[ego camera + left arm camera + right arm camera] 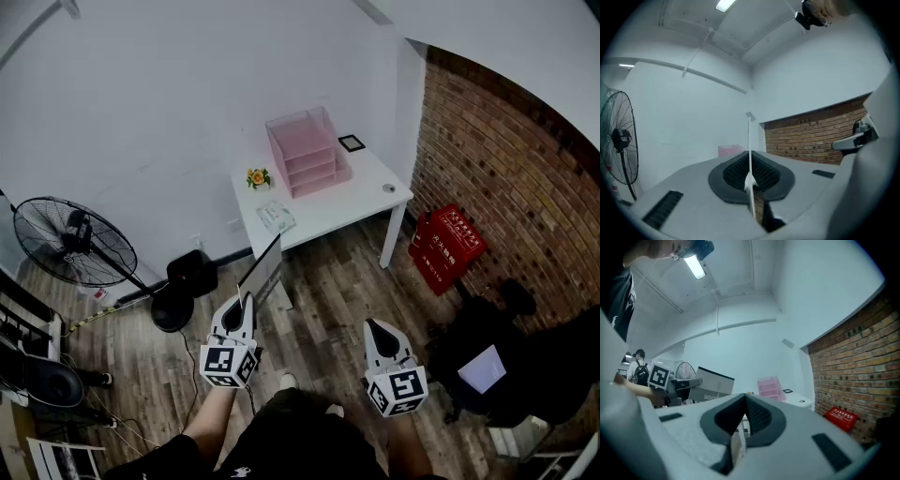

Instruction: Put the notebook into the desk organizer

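**A:** Where is the notebook [263, 270]?

**B:** It is pinched in the left gripper [246, 302], whose jaws are clamped on 1 edge of it. Its grey cover stands upright, out over the wooden floor [319, 292] and well apart from the white table [361, 192].

**A:** And the desk organizer [307, 152]?

**B:** It is pink and translucent, with 3 stacked trays, and sits at the back of the table against the white wall. It is too far off to tell what lies in the trays.

**A:** What else is on the table?

**B:** A small flower pot [258, 177] stands just left of the organizer. A pale packet [276, 217] lies near the front edge, and a small black frame [352, 142] sits to the organizer's right.

**A:** What about the right gripper [375, 325]?

**B:** Its jaws are pressed together with nothing between them, and it is level beside the left one.

**A:** Are there any other containers?

**B:** A red box [447, 246] sits on the floor by the brick wall [506, 159]. I cannot see what is inside it.
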Available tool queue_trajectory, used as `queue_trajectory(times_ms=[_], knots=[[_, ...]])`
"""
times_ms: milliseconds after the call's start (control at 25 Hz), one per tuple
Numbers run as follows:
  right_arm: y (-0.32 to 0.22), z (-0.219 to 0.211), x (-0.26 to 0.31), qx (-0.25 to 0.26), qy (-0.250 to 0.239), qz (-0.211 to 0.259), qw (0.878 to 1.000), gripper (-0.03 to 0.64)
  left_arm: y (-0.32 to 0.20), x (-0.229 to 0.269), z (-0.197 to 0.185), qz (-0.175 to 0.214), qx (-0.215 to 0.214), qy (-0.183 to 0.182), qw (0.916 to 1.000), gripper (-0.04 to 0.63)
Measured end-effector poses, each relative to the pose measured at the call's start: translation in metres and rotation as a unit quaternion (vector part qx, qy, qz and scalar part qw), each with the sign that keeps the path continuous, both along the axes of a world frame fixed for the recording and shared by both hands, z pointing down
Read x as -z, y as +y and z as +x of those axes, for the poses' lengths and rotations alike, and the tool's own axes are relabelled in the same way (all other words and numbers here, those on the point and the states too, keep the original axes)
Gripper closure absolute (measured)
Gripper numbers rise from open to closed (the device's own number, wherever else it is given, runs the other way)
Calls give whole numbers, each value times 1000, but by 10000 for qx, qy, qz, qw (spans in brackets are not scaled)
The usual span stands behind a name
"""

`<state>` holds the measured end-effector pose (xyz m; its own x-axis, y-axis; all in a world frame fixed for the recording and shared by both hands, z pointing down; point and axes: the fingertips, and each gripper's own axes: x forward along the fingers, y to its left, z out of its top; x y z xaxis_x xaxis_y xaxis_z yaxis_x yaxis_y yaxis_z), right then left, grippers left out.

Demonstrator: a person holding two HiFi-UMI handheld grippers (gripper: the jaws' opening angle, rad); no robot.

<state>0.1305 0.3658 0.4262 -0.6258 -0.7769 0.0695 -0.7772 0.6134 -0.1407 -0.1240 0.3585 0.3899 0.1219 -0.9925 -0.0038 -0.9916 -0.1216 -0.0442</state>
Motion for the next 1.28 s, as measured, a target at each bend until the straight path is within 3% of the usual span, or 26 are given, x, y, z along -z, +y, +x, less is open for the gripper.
queue_trajectory(times_ms=[240, 600, 1280], knots=[[-4, 9, -2, -18, -428, -154, 9990, 615, -1, -2, 9, -49, -39, -96, 9999, 584], [-21, 0, -7, -150, -427, -220, 9987, 615, -26, -10, 5, -78, -239, -61, 9997, 584], [-132, -83, 28, -924, -140, 15, 9956, 615, -168, -17, -70, -84, -1017, 333, 9942, 584]])
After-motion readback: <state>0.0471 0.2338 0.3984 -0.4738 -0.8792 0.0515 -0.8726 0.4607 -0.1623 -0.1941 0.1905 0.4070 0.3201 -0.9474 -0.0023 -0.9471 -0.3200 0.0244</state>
